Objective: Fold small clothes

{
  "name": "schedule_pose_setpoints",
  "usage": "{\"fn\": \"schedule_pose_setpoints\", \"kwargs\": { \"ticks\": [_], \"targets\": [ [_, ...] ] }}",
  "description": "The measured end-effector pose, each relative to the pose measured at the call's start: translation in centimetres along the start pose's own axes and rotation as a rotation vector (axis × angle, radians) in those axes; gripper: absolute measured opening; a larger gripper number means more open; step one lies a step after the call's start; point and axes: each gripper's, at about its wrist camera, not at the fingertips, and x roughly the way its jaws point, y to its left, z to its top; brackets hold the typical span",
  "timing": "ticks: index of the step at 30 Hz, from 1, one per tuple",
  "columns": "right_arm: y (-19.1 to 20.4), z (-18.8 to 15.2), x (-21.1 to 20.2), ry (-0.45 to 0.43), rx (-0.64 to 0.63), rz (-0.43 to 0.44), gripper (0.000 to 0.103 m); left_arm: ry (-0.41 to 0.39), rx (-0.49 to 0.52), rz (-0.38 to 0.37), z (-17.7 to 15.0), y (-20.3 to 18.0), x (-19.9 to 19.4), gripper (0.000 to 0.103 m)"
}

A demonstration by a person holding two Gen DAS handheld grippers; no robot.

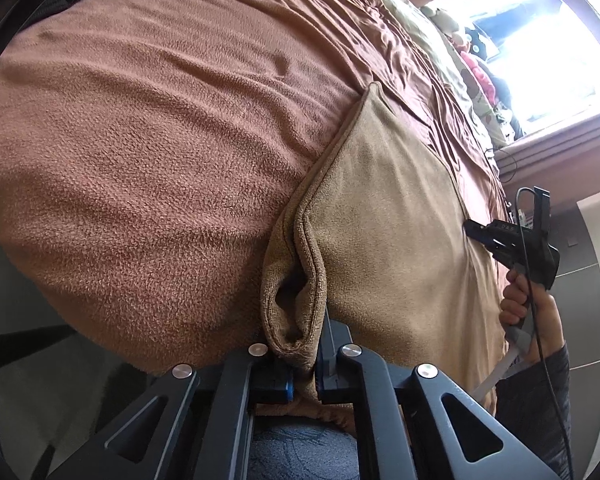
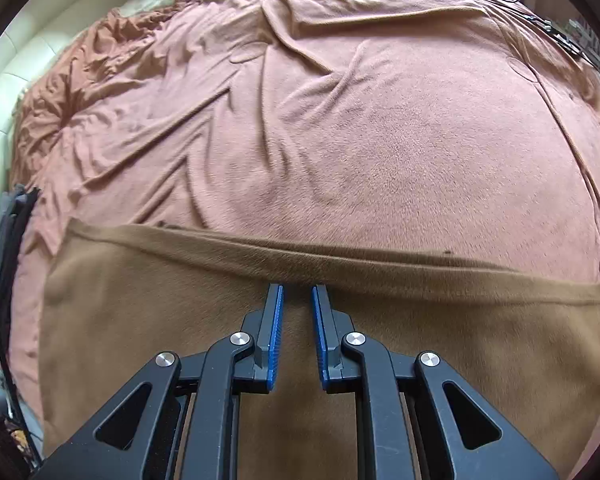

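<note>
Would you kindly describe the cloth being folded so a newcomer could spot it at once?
A rust-pink blanket covers the bed. On its near side lies a tan fleece cloth, its corner pinched in the left claw. Its darker brown-tan colour and hemmed edge set it apart.

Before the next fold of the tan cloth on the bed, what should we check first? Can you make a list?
1. Left tool pinching the tan cloth: ok, its bunched edge is clamped between the pads.
2. Right tool gripping the cloth: not ok, nothing is between its pads; its tips sit above the cloth's far edge.
3. Cloth lying flat: ok across the middle, puckered at the left tool.
4. Room on the brown blanket for folding: ok, though it is wrinkled.
5. Black cable clear of the cloth: cannot tell.
</note>
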Motion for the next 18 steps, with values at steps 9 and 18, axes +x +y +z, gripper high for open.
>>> {"fn": "schedule_pose_setpoints", "kwargs": {
  "ticks": [9, 18],
  "targets": [
    [0.0, -6.0, -3.6, 0.060, 0.003, 0.065, 0.012, 0.003, -0.027, -0.185, 0.7, 0.7, -1.3, 0.003],
    [-0.8, -12.2, -5.6, 0.083, 0.028, 0.126, 0.012, -0.003, -0.023, -0.427, 2.4, -1.9, -3.4, 0.003]
  ]
}}
